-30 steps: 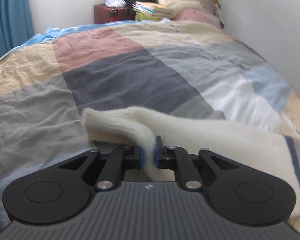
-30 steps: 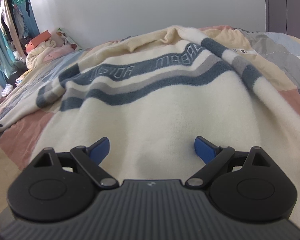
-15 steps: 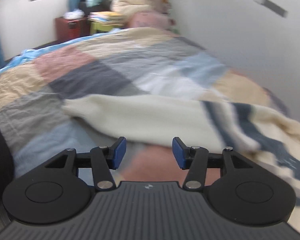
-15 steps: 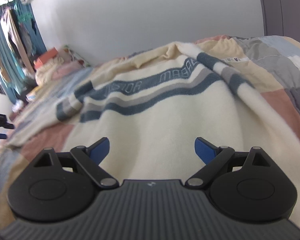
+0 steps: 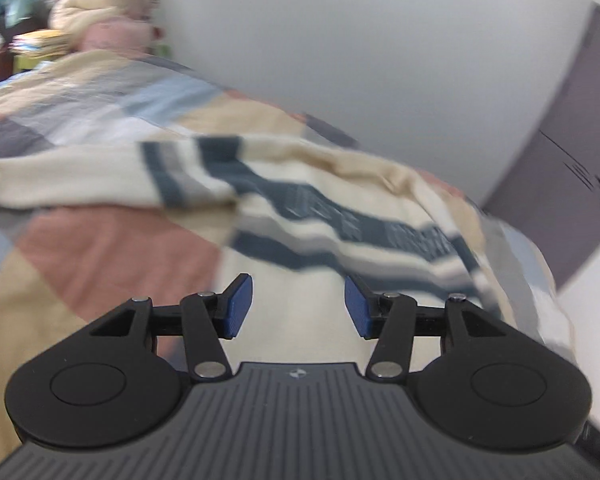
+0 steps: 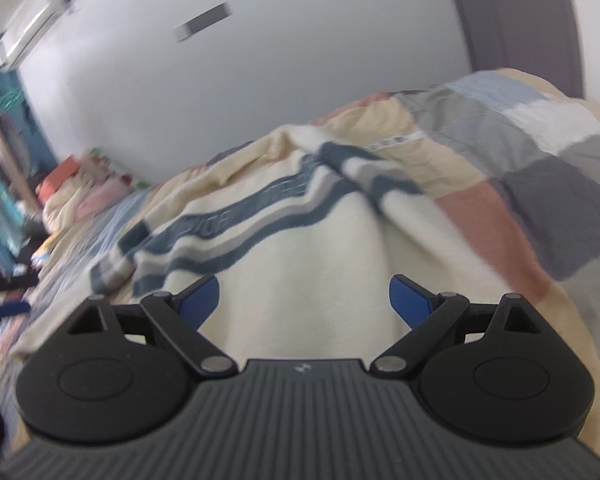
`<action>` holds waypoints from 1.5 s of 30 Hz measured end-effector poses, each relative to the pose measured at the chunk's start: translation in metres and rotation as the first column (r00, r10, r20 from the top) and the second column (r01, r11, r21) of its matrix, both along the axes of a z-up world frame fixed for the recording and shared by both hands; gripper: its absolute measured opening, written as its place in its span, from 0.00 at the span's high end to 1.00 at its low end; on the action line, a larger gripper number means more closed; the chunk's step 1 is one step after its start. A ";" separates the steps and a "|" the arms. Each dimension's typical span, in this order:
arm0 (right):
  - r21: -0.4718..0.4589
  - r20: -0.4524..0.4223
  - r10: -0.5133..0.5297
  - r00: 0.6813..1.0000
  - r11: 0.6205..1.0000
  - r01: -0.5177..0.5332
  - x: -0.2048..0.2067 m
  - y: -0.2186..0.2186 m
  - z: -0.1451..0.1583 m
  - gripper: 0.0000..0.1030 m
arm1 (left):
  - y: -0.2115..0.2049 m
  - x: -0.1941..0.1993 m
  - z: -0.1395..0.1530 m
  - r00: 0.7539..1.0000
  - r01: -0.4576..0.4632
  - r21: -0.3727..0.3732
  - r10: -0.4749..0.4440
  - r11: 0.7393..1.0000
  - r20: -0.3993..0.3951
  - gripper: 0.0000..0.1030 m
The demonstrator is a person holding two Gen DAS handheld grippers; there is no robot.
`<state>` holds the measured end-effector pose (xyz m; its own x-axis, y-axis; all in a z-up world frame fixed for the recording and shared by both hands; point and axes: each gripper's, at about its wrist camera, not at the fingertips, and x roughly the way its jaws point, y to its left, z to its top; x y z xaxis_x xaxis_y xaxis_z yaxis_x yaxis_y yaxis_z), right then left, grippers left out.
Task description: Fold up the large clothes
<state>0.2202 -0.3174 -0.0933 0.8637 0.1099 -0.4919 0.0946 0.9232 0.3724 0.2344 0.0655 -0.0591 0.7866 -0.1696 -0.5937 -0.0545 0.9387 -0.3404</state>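
Spread on a patchwork bed (image 5: 112,248), a soft, floppy cream sweater (image 5: 312,308) is best pinched at its hem; both grippers (image 5: 299,306) (image 6: 304,300) are held apart, empty.

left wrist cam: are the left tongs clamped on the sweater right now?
No. The left tongs stand open, blue pads apart with nothing pinched between them, and the cream striped sweater lies loose on the bed beyond.

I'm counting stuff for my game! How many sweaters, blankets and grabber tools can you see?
Cream fleece sweater with navy and grey stripes: 1
Patchwork quilt of beige, pink, grey and blue squares: 1
Black hand-held gripper with blue pads: 2, left and right
Total: 4
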 end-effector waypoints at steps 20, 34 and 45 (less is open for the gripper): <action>0.182 -0.328 -0.506 0.798 0.795 0.579 0.012 -0.098 -0.056 0.10 | -0.034 0.034 -0.120 0.981 0.096 0.109 -0.075 0.989 -0.179 0.45; 0.242 -0.369 -0.403 0.838 0.828 0.505 0.030 -0.083 -0.082 0.85 | -0.002 0.026 -0.116 0.985 -0.030 -0.017 0.027 0.999 -0.170 0.45; 0.121 -0.180 -0.382 0.906 0.906 0.406 0.053 -0.118 0.018 0.91 | 0.020 0.010 -0.111 0.981 -0.104 -0.077 0.089 0.992 -0.171 0.45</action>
